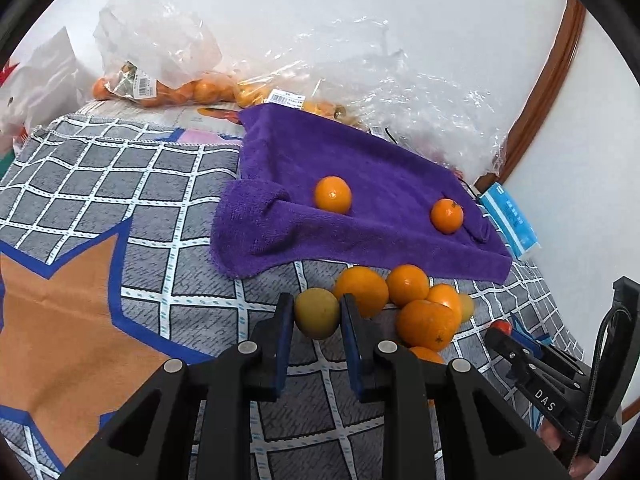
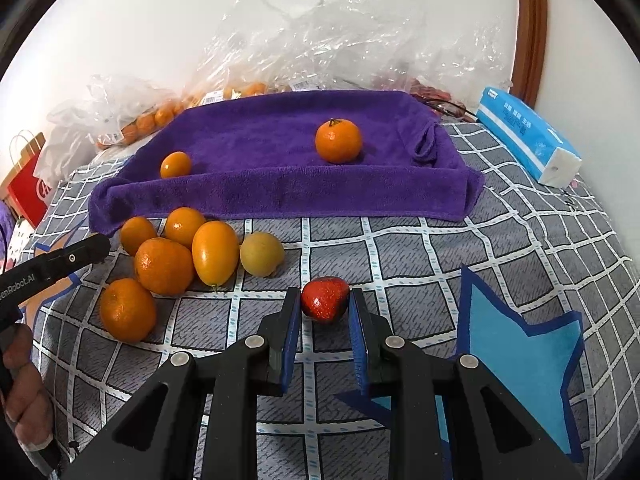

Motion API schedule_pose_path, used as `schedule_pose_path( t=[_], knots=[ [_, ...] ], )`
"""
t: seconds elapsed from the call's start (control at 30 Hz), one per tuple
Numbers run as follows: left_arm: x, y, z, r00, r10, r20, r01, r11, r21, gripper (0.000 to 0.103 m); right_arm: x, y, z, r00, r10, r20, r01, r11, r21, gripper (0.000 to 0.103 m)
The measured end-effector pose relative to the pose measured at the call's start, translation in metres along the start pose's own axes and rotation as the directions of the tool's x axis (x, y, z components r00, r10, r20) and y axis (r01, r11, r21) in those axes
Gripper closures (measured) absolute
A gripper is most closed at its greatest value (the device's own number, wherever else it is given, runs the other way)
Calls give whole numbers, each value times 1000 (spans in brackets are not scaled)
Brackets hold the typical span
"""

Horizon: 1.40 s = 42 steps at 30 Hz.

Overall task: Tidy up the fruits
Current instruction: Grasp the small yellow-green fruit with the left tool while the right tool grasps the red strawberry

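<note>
My left gripper (image 1: 317,300) is shut on a small yellow-green fruit (image 1: 316,314) that fills the gap between its blue pads. Just to its right, several oranges (image 1: 426,322) lie bunched on the checked cloth. My right gripper (image 2: 325,294) is shut on a red strawberry (image 2: 323,299), low over the cloth; whether the strawberry is off the cloth I cannot tell. A purple towel (image 2: 280,140) lies behind, with a small orange (image 2: 176,165) on its left side and a stemmed mandarin (image 2: 338,141) on its right. In the right wrist view a finger of the left gripper (image 2: 102,246) hides its fruit.
A checked grey cloth (image 2: 400,256) with star patches covers the surface. Clear plastic bags (image 1: 160,40) with more oranges lie along the back wall. A blue tissue pack (image 2: 528,140) sits at the towel's right. A red paper bag (image 2: 26,184) stands far left, and a wooden frame (image 2: 532,20) rises back right.
</note>
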State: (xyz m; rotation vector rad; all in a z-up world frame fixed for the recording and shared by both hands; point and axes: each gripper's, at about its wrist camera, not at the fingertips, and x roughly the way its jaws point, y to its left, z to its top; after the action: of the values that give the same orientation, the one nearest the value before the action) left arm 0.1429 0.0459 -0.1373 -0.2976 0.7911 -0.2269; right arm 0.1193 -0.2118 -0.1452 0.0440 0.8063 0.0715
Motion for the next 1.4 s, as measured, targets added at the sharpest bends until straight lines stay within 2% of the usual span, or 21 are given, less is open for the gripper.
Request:
schedule_pose_path(
  t=[0.3,0.5,0.83,1.4],
  knots=[
    [1,2,1,999,31,-8,-31,1000,-1,81,1,-1,0,1000,-2,-5,2,1000,3,79],
    [0,-1,1,1000,27,-2,-27,1000,15,81,-1,-3,0,1000,9,5,-9,1000,22,79],
    [-11,-10,-1,997,30,65,-34,998,57,81,-6,-5,-1,1000,17,24,-18,999,39,79],
    [-23,-6,0,988,48,145,-52,998,25,81,-10,-8,-2,998,33,46,-36,997,63,79]
  ],
)
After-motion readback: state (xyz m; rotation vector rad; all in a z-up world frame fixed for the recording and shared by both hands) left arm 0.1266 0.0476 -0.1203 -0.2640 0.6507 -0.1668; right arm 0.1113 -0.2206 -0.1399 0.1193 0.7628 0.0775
